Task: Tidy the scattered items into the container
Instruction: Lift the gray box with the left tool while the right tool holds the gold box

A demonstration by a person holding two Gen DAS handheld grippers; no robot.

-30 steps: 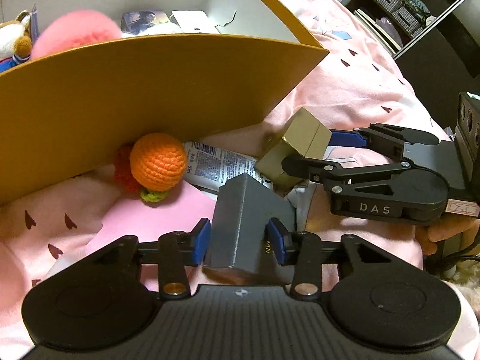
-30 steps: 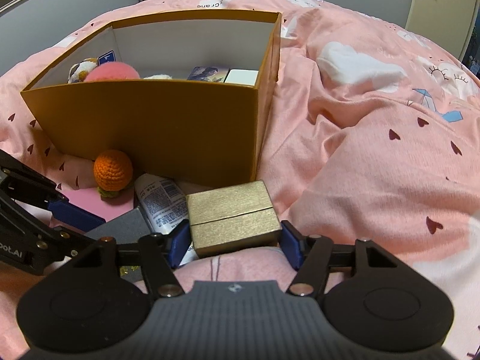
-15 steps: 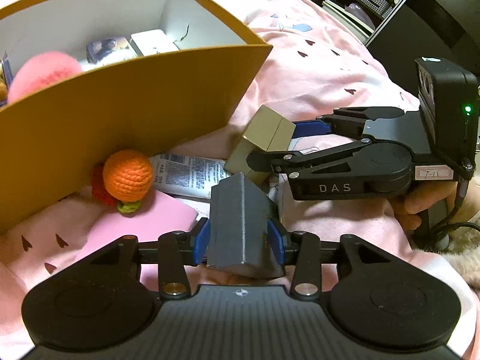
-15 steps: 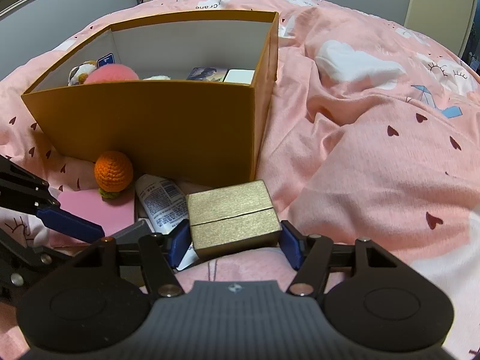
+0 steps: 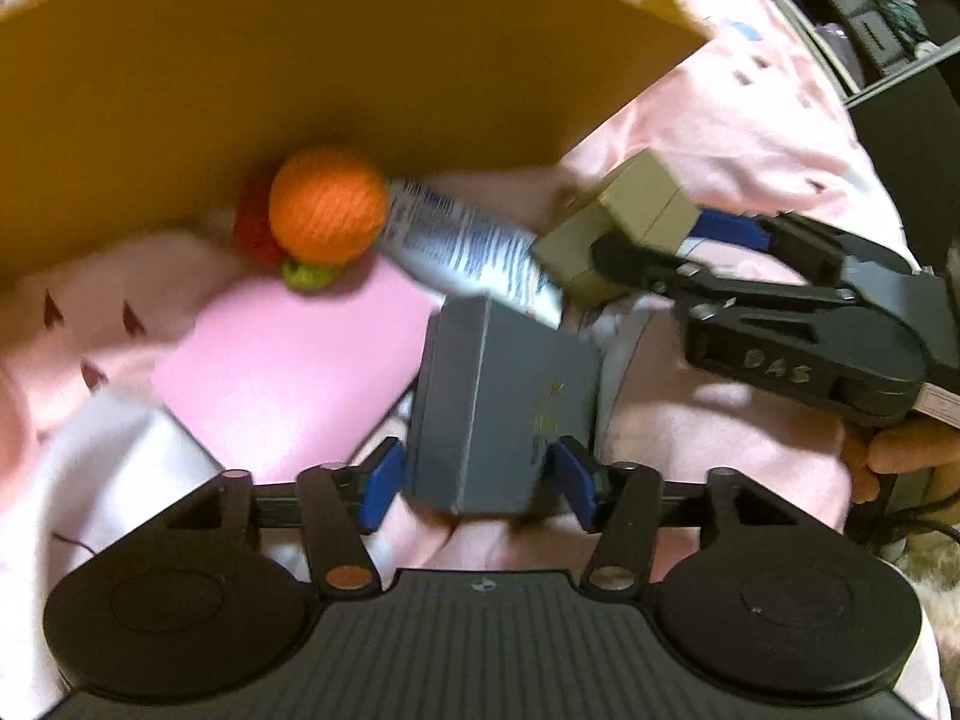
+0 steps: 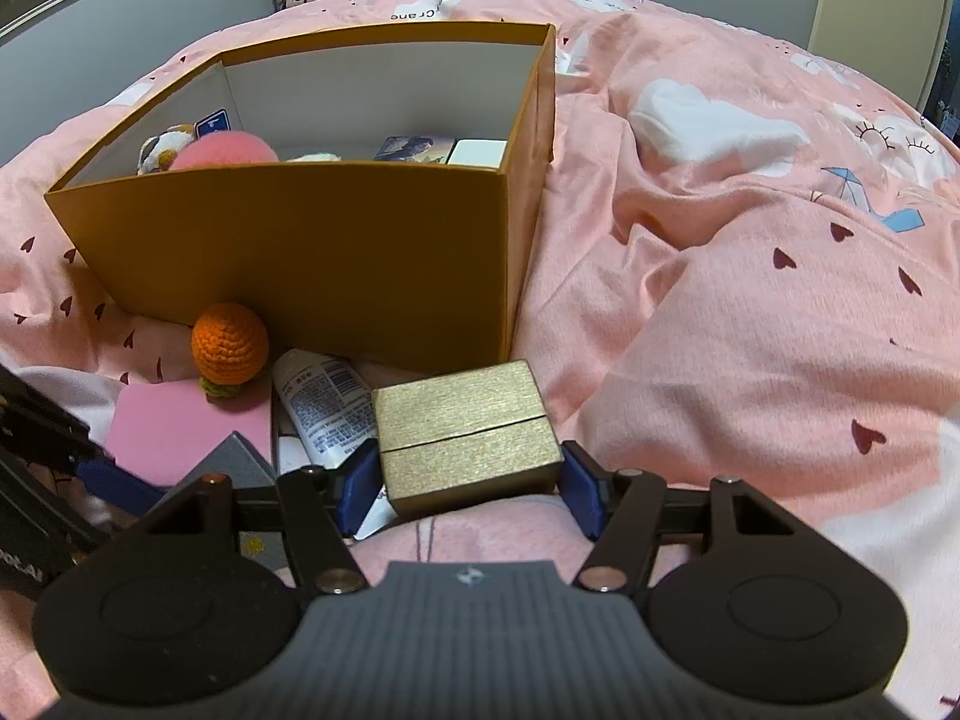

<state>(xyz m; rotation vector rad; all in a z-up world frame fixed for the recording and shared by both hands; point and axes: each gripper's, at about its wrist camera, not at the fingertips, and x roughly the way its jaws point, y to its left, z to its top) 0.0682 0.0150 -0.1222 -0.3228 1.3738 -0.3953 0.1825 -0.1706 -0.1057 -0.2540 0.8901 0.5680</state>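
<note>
Left tongs [image 5: 474, 474] at the bottom centre of their frame are opening: half a second ago the blue pads squeezed the grey box [image 5: 504, 408], and now both pads stand just clear of its sides, so it lies loose on the pink blanket [image 5: 720, 420], outside the orange container [image 5: 300, 78] across the top. That pickup looks abandoned and needs redoing. Right tongs [image 6: 471, 480], unchanged, are clenched on the gold box [image 6: 462, 432] at lower centre, not yet lifted.

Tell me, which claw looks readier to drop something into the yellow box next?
Probably the right claw: its pads sit against the gold box, just in front of the yellow box. The left claw is opening, with a gap beside the grey box.
</note>
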